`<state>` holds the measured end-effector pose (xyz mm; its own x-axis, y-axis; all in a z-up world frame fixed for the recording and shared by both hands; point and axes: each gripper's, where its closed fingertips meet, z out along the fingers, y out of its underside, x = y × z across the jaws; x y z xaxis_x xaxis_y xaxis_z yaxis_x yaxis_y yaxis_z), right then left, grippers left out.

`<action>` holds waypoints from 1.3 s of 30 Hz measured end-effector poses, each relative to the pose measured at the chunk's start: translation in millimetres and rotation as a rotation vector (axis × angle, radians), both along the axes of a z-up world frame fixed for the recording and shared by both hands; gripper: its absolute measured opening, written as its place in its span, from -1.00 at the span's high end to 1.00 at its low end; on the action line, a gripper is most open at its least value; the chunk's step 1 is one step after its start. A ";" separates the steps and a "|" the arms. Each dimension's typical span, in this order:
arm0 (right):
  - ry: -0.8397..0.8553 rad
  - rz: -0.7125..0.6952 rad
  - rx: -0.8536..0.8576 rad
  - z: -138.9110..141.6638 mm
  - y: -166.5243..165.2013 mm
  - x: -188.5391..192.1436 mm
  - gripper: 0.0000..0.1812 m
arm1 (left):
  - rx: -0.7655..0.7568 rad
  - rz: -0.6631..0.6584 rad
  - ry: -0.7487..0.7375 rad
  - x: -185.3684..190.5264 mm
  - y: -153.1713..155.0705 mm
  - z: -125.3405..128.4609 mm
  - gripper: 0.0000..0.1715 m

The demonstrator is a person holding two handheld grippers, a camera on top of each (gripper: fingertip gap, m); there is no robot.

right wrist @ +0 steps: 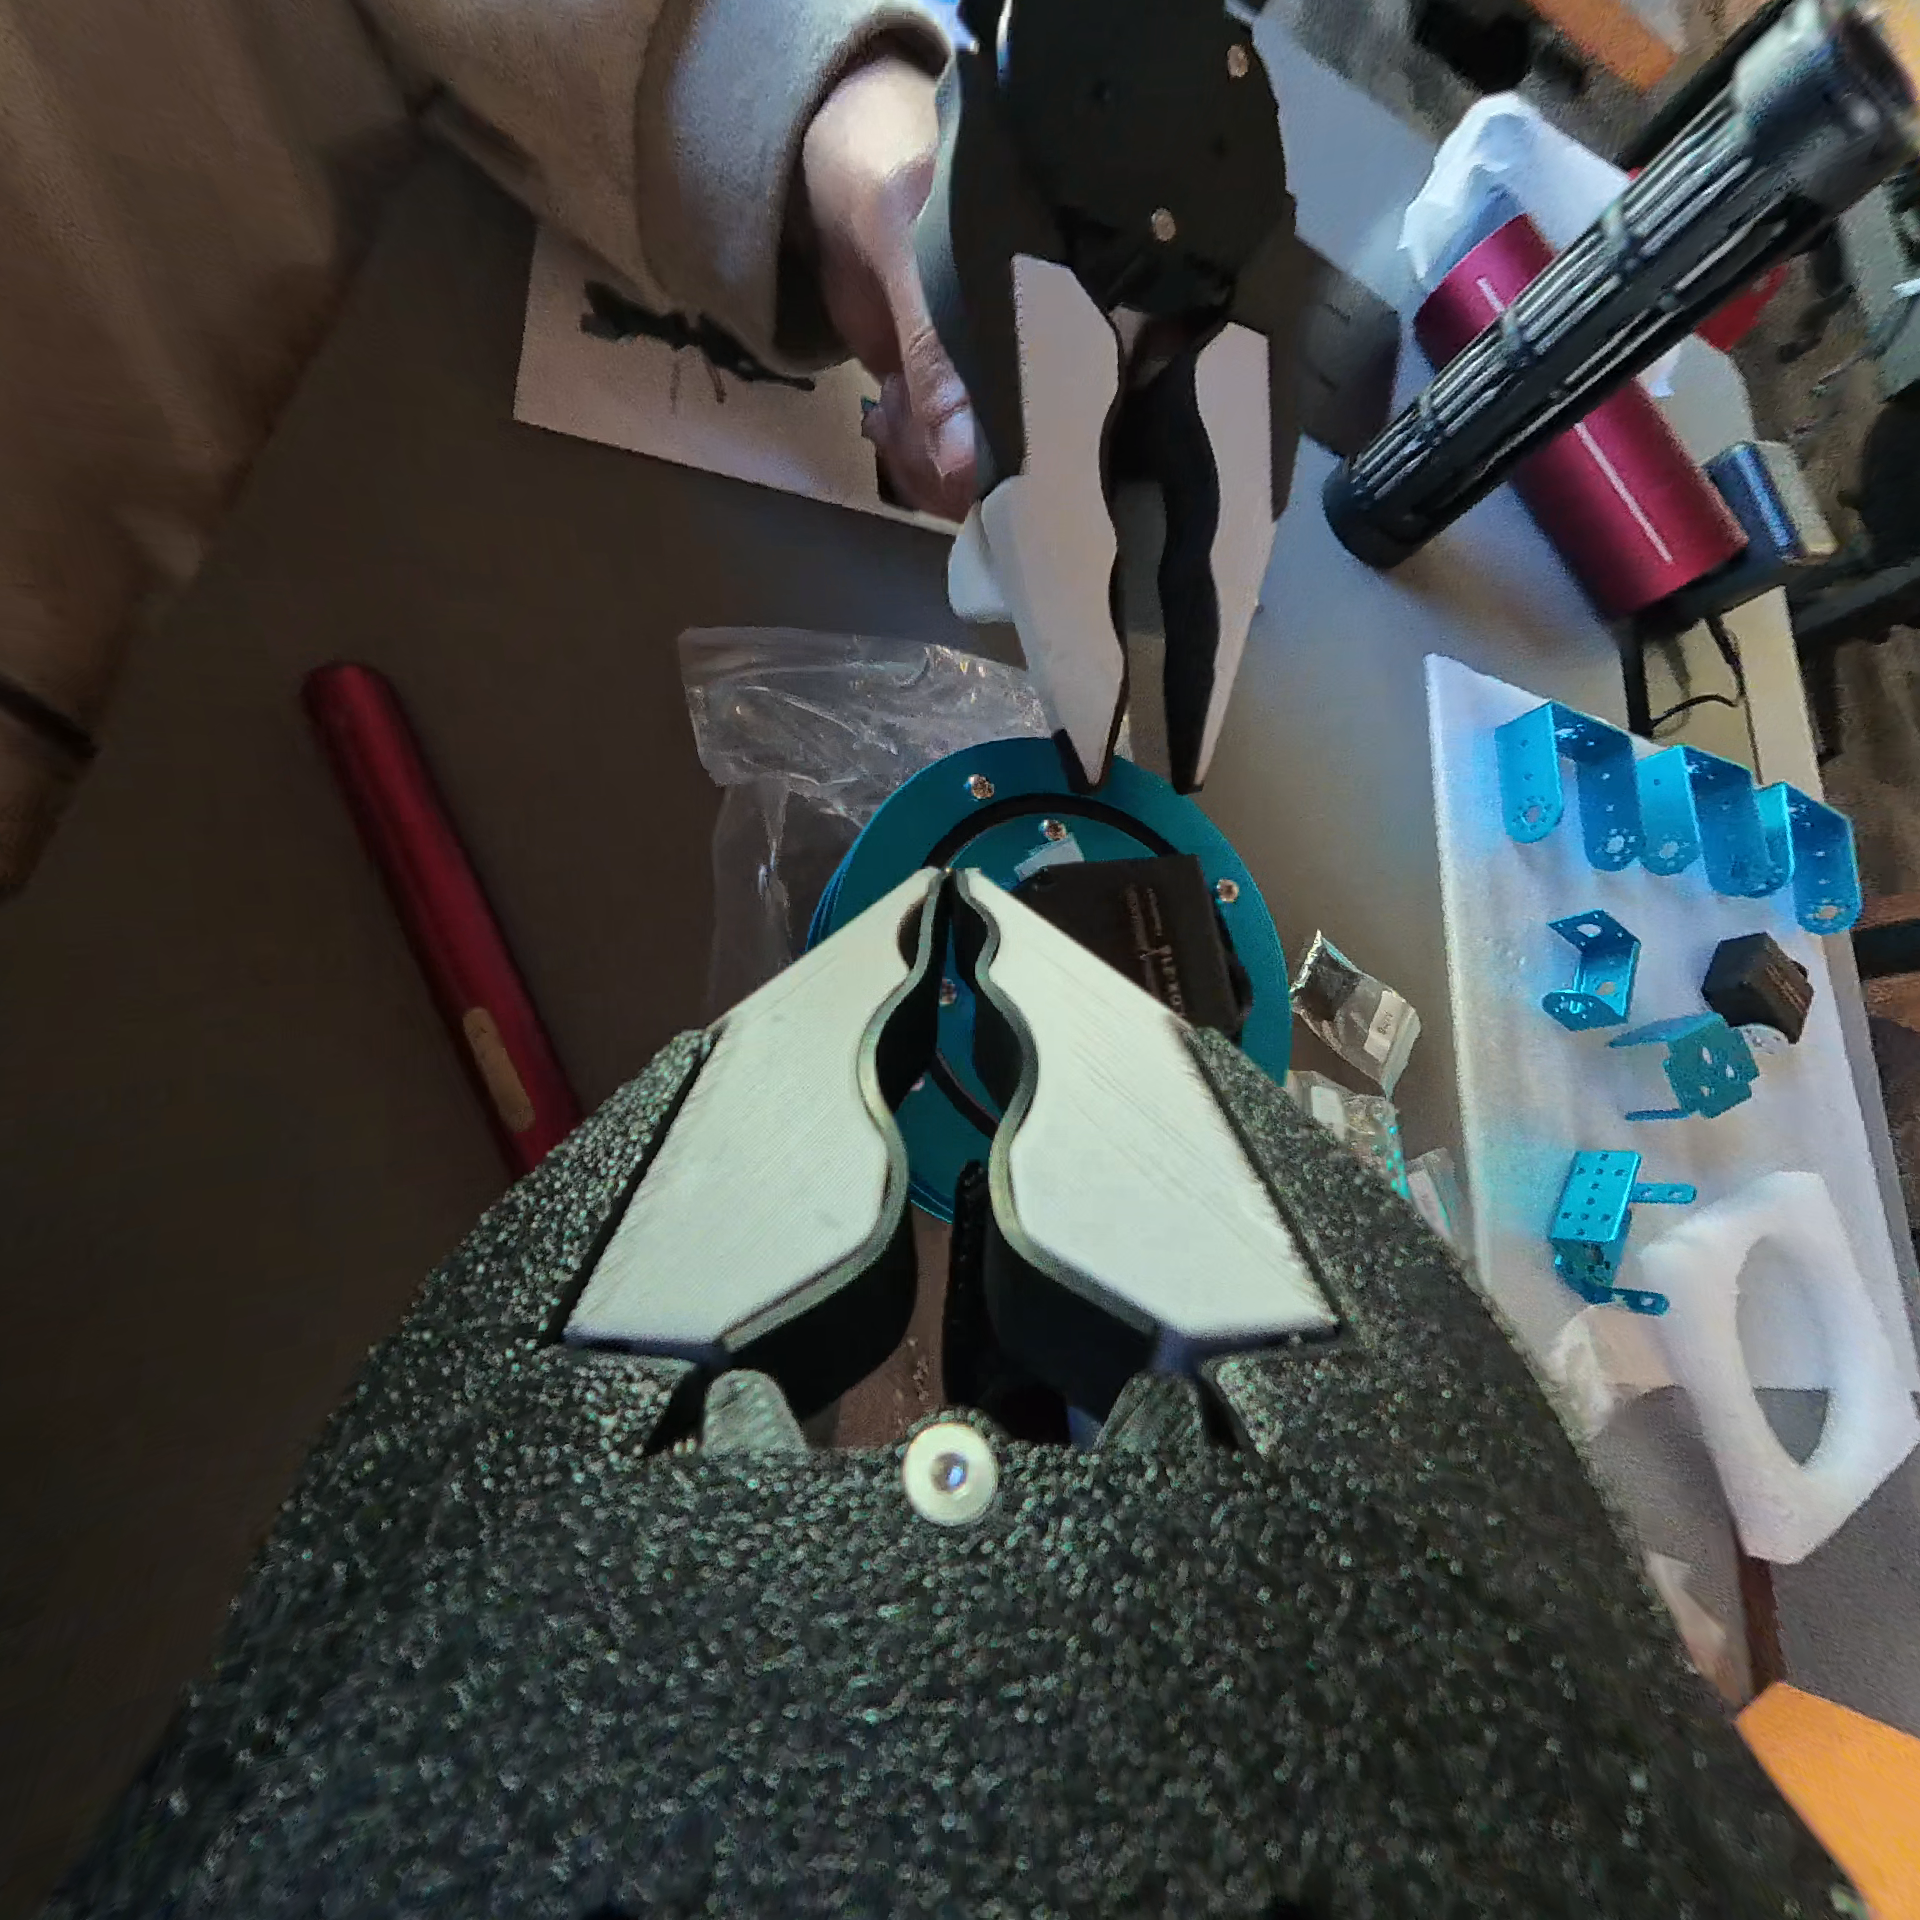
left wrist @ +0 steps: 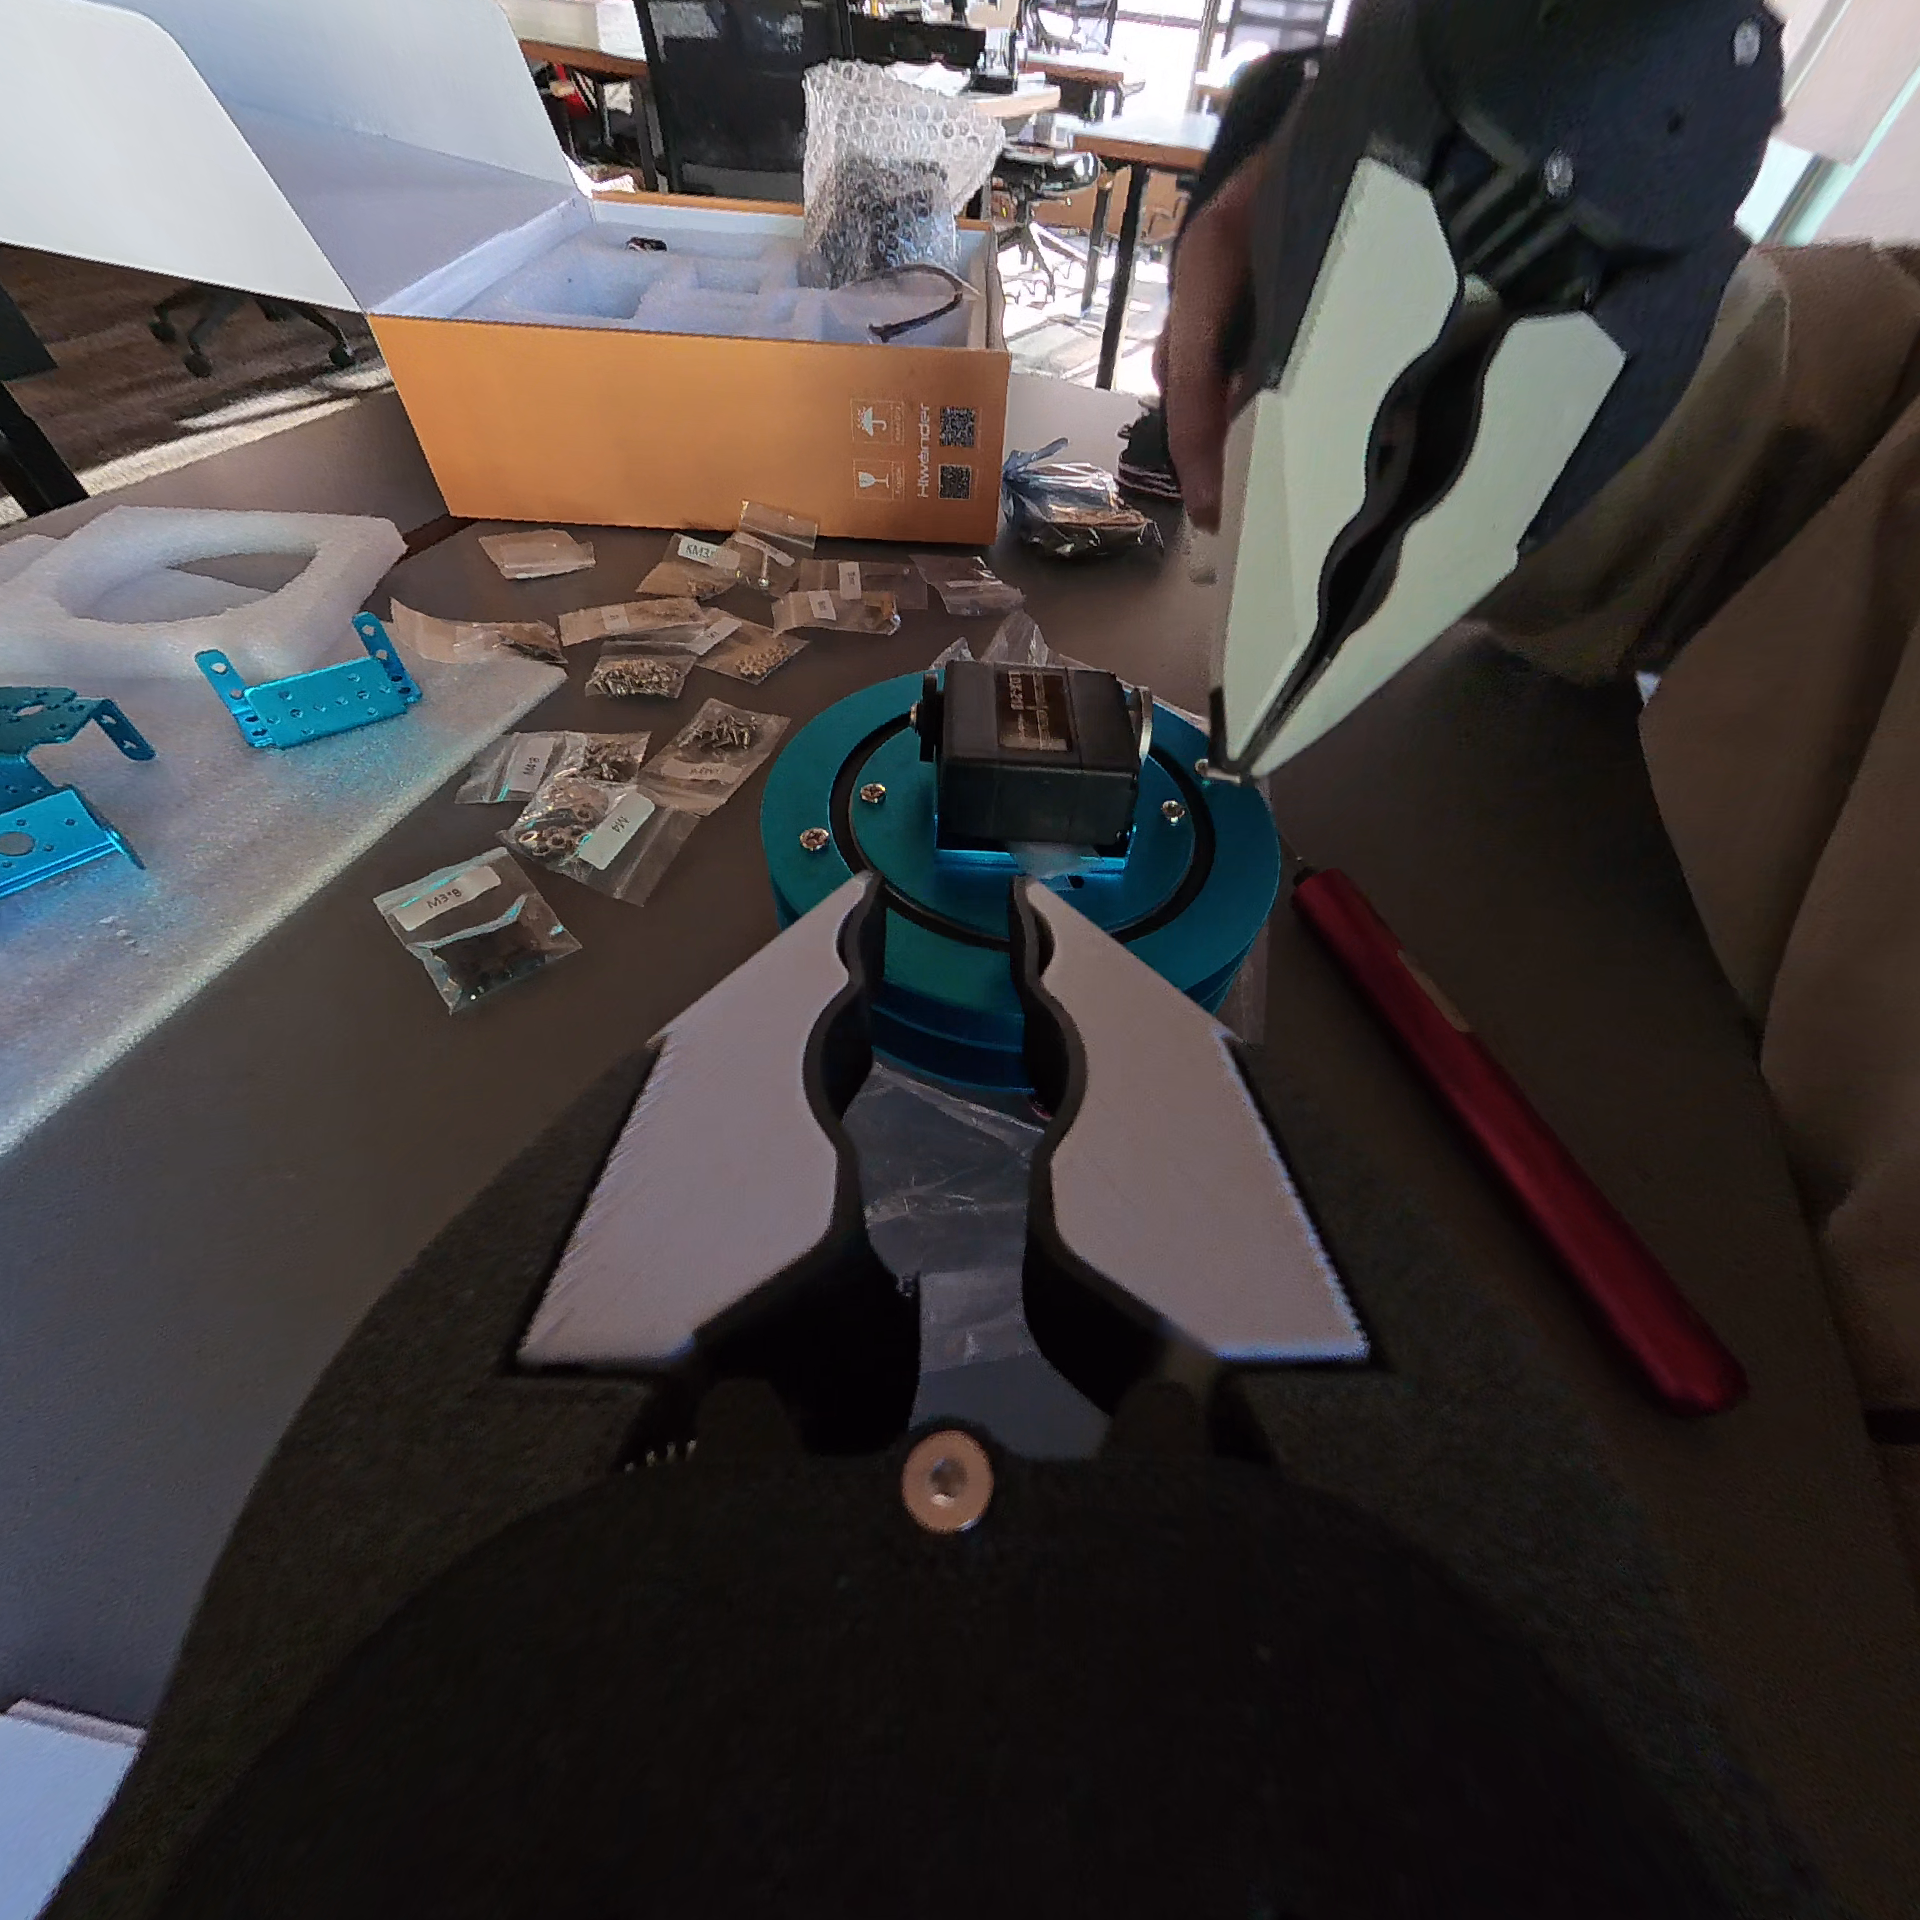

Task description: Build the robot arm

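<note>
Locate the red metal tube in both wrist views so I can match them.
Left wrist view: red tube lies at right, slanting toward lower right, beside the blue round base.
Right wrist view: red tube lies at left, left of the blue round base.
Shared landmark: the black servo on that base.

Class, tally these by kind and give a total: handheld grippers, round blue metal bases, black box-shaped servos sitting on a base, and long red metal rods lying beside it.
Handheld grippers: 2 (left gripper, right gripper)
Round blue metal base: 1
Black box-shaped servo on the base: 1
Long red metal rod beside the base: 1
Total: 5
</note>
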<state>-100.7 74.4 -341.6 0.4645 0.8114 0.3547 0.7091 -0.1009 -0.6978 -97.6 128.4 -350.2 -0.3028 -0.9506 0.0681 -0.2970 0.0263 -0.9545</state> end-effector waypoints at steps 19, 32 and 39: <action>0.069 -0.190 0.102 -16.5 6.6 12.0 1.00 | 0.144 -0.021 -0.068 0.5 -24.3 9.0 0.54; 0.135 -0.232 0.004 -6.9 -6.1 3.1 0.72 | 0.134 -0.016 -0.043 3.5 -24.5 5.1 0.48; 0.540 -0.737 0.036 26.0 -3.2 4.2 0.84 | 0.018 0.101 -0.090 0.9 -0.8 27.5 0.50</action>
